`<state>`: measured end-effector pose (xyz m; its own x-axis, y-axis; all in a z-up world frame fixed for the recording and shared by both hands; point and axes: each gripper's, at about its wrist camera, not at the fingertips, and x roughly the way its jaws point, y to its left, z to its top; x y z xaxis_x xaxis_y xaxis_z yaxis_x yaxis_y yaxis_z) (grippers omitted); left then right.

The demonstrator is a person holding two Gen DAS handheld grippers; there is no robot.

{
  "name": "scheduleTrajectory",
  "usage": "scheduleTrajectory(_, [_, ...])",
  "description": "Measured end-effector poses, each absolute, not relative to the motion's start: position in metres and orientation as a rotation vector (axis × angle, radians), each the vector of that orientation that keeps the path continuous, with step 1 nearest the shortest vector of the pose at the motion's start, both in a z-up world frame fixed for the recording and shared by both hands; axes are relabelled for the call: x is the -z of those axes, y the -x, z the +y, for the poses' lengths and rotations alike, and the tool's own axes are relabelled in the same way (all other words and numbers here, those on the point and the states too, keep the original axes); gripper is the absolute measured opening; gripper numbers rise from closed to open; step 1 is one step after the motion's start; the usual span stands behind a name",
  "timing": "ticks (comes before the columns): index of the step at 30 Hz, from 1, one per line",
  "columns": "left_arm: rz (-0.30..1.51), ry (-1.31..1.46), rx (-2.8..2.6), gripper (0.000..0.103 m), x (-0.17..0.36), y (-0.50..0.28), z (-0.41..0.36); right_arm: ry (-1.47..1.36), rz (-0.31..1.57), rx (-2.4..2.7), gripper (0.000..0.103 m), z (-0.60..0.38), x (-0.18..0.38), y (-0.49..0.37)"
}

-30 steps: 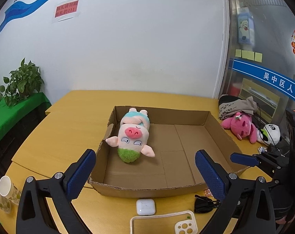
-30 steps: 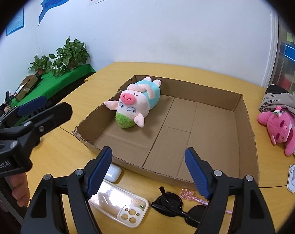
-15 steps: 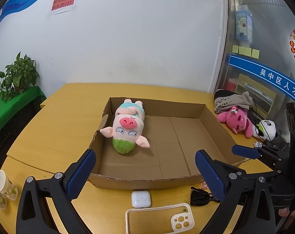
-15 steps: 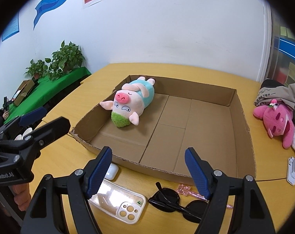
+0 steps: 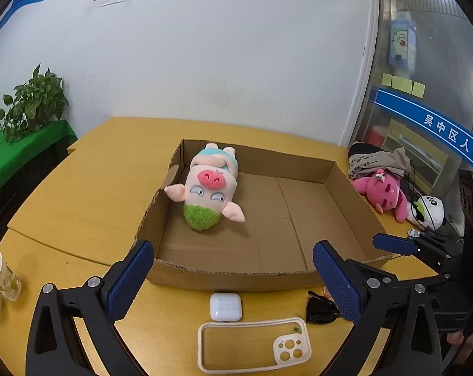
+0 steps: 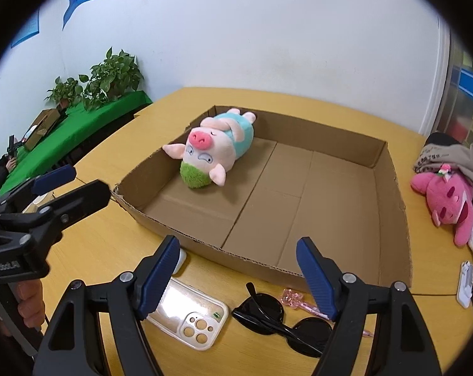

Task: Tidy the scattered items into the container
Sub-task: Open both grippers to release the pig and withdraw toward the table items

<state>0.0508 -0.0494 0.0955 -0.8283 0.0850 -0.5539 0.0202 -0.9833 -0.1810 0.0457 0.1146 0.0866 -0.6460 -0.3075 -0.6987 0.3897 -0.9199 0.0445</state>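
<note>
Both views are evenly and brightly lit from overhead, and focus is held sharp. Soft shadows are cast inside the cardboard box (image 5: 346,185) ahead of the claws. Straight lines are bent near the edges, and black vignetting is seen in the corners.

Both units were of one build. The left hand-held gripper (image 5: 233,277) had a matte black plastic frame with triangular cut-outs in each arm, silver round-headed screws at the joints, and fingers faced with dark blue pads (image 5: 130,280) of fine knurled texture. The right hand-held gripper (image 6: 238,275) matched it in frame, screws and blue pads (image 6: 314,277). White lettering, partly legible, was printed on the left unit's black body. Bare skin of the operator's left hand (image 6: 28,308) showed beneath that lettering.
</note>
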Motion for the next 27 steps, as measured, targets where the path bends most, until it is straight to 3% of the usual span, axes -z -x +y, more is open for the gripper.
scheduleTrajectory(10, [-0.151,1.086,-2.831,0.103,-0.060,-0.048,-0.041,-1.142,-0.011,2.526,0.077,0.136,-0.052,-0.054])
scheduleTrajectory(20, [-0.195,1.246,-2.689,0.100,-0.013,-0.047,-0.059,-1.229,-0.042,2.543,0.077,0.134,-0.003,-0.086])
scheduleTrajectory(22, [-0.215,1.296,-2.666,0.094,0.002,-0.045,-0.063,-1.292,-0.047,2.513,0.077,0.128,0.010,-0.086])
scheduleTrajectory(27, [-0.251,1.412,-2.596,0.068,0.038,-0.043,-0.064,-1.391,-0.020,2.456,0.076,0.113,0.031,-0.088])
